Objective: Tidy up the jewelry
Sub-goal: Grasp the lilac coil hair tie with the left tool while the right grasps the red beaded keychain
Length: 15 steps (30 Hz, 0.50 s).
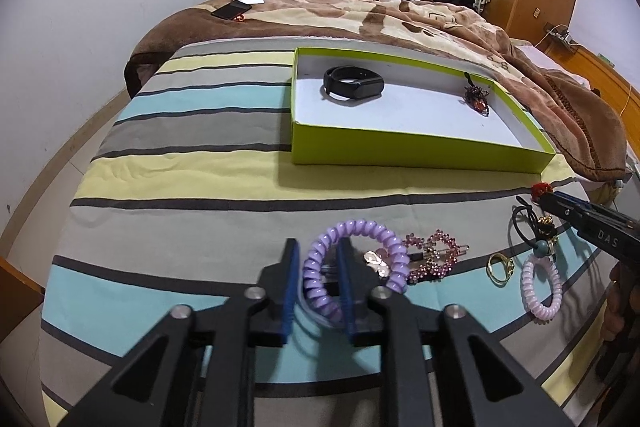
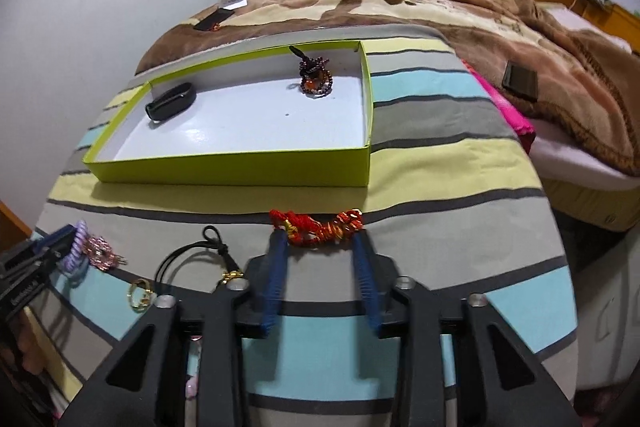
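A green box (image 1: 400,149) with a white floor sits on the striped bedspread; it shows in the right wrist view too (image 2: 240,167). In it lie a black wristband (image 1: 354,87) and a dark beaded bracelet (image 1: 476,97). My left gripper (image 1: 318,259) straddles one side of a purple spiral hair tie (image 1: 356,267), jaws still apart around the coil. My right gripper (image 2: 318,239) is open, with a red braided bracelet (image 2: 316,227) lying between its fingertips. Near them lie a pink rhinestone clip (image 1: 434,257), a gold ring (image 1: 500,269), a pale pink spiral tie (image 1: 542,291) and a black cord charm (image 1: 532,223).
A brown patterned blanket (image 1: 360,15) covers the bed behind the box, with a black phone (image 1: 232,10) on it. A dark flat object (image 2: 520,77) lies on the blanket at the right. The bed's edge drops off left and right. A white wall stands to the left.
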Tool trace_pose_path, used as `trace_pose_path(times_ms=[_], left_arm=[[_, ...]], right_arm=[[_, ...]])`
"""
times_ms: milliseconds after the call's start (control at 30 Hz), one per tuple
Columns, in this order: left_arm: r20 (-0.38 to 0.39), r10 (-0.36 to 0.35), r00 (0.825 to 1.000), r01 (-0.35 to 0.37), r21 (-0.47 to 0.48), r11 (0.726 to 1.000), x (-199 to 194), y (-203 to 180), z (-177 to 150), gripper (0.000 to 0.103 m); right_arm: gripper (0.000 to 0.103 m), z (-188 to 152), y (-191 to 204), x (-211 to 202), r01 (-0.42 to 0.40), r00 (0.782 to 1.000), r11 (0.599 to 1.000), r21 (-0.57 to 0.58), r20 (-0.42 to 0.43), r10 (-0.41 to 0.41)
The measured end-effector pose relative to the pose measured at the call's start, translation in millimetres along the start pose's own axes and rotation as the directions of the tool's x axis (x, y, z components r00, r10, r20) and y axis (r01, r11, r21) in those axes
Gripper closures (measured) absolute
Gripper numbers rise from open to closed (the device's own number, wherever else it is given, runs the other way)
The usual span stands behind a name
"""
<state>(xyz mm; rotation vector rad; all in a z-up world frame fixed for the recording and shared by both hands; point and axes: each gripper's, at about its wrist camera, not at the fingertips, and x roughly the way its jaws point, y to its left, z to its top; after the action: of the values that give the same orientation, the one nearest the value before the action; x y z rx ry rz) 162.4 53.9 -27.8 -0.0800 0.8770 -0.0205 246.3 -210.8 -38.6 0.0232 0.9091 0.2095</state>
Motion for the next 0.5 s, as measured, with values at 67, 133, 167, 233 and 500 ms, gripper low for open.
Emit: trace_pose_path(times_ms=[67,133,167,233,500], left_arm=[[0.005,-0.004,1.0,0.004,-0.004,1.0,-1.4,1.2,-0.3,0.092],[0.011,-0.009,1.0,0.009,-0.008,1.0,-2.9,2.0,-0.9,0.093],[0.016,-0.012,1.0,0.012,-0.007,1.0,-4.2,1.9,-1.3,0.093],[0.025,-0.014,1.0,0.015,-0.005,1.0,-6.8,1.4,-1.6,0.093],[0.072,-0.025,0.997,0.025,-0.006,1.0,-22.1,0.1,-2.7,0.093]], right_arm=[[0.096,0.1,-4.0,0.0,-0.011,1.0,1.0,0.008,0.002,0.011],[0.097,-0.1,-5.5,-0.8,-0.018,1.0,1.0,0.009,0.005,0.018],[0.099,-0.7,-6.2,-2.2,-0.026,1.0,1.0,0.008,0.011,0.026],[0.103,-1.5,-6.5,-4.5,-0.032,0.999,0.999,0.008,0.02,0.032],[0.103,-5.9,-9.5,-16.4,-0.052,0.997,0.999,0.013,0.057,0.052]])
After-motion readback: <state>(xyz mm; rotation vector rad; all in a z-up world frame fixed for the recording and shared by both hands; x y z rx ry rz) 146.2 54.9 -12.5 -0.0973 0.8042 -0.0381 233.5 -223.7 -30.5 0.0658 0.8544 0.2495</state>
